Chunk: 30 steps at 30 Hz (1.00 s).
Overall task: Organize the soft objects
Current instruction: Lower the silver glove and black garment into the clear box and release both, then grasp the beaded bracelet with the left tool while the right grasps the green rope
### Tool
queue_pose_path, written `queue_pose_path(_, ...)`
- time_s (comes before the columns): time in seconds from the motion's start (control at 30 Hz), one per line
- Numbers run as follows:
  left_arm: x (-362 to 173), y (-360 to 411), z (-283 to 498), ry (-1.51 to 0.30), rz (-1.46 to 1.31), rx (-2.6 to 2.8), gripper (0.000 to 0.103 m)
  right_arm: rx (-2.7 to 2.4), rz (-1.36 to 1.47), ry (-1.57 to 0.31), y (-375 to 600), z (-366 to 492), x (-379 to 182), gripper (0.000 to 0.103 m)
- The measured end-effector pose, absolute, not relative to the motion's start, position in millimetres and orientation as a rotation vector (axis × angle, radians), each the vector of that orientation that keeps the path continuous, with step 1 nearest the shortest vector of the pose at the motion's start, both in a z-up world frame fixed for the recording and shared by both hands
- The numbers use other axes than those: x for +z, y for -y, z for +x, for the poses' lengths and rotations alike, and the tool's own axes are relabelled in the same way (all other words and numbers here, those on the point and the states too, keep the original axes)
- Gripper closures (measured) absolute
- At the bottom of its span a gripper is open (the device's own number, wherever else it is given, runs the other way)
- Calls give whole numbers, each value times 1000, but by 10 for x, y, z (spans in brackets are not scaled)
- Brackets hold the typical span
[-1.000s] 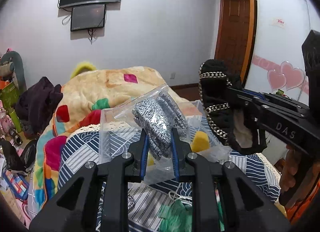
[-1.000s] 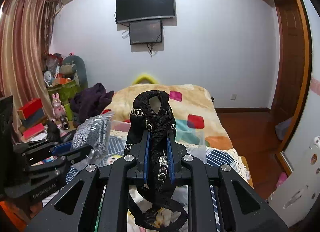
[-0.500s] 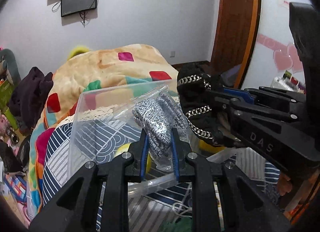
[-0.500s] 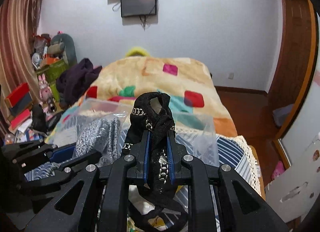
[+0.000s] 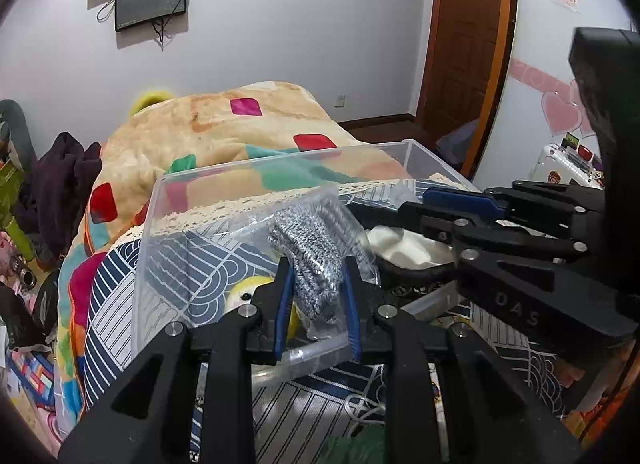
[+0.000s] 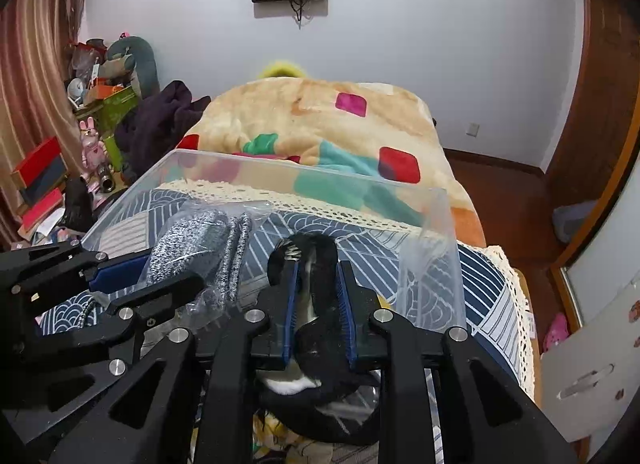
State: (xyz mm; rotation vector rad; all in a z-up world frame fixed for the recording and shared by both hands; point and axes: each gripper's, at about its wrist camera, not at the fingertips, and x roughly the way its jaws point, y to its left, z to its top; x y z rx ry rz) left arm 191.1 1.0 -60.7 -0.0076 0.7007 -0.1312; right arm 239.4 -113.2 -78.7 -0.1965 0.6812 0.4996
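Both grippers reach over the clear plastic bin (image 5: pixel 280 172) that stands on the bed. Left gripper (image 5: pixel 316 284) is clamped on a clear bag of grey knit socks (image 5: pixel 316 248); its blue pads press the bag from both sides. Right gripper (image 6: pixel 316 304) is clamped on a black furry slipper (image 6: pixel 320 328) with white lining, which hangs down between the fingers toward 6 o'clock.

In the left wrist view the bin's far wall runs across at 12 o'clock and its left wall drops toward 9 o'clock. The right gripper enters from 3 o'clock and sits very near the bag, so little free room is on that side. More room is toward 9 o'clock, where the bottom of the bin shows the striped blue cloth (image 5: pixel 192 272) through it. A yellow plush toy (image 5: pixel 248 292) lies in the bin, just beside the left finger. In the right wrist view the right wall of the bin (image 6: pixel 444 248) stands at 2 o'clock, near the gripper.

The bag of socks is crinkled and shiny, the socks inside are speckled grey and white. The slipper has a metal chain trim at the toe.

Compared with one second ago, both grippers have come lower and forward, from above the bin to inside its walls. The slipper, then upright beside the bag, is now lower, with its white lining visible in the left view.
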Motion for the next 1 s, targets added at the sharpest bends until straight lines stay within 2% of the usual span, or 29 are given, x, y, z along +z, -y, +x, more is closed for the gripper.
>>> queue_pose_path(0.13, -521, -44, 1790, -678, -22, -138, 80, 506, -192, -651, 1205, 2290, -694, 83)
queue_pose_path(0.33, -297, -107, 1523, -612, -39, -146, 71, 522, -150, -591, 1353, 2118, -535, 77)
queue_pose_path(0.47, -132, -160, 1328, -559, -52, -151, 58, 534, -139, -539, 1377, 1973, -427, 71)
queue_pose_path(0.5, -99, -179, 1278, -545, -56, -149, 54, 538, -134, -528, 1388, 1940, -404, 68)
queue_pose_path(0.67, -50, -265, 1067, -513, -47, -117, 44, 564, -115, -470, 1436, 1715, -342, 53)
queue_pose_path(0.73, -99, -298, 1014, -528, -50, -116, 43, 579, -107, -464, 1431, 1653, -364, 37)
queue_pose_path(0.8, -185, -334, 977, -553, -52, -104, 43, 591, -105, -463, 1411, 1610, -410, 31)
queue_pose_path(1.0, -514, -459, 889, -637, -81, -66, 43, 623, -121, -516, 1320, 1523, -652, 30)
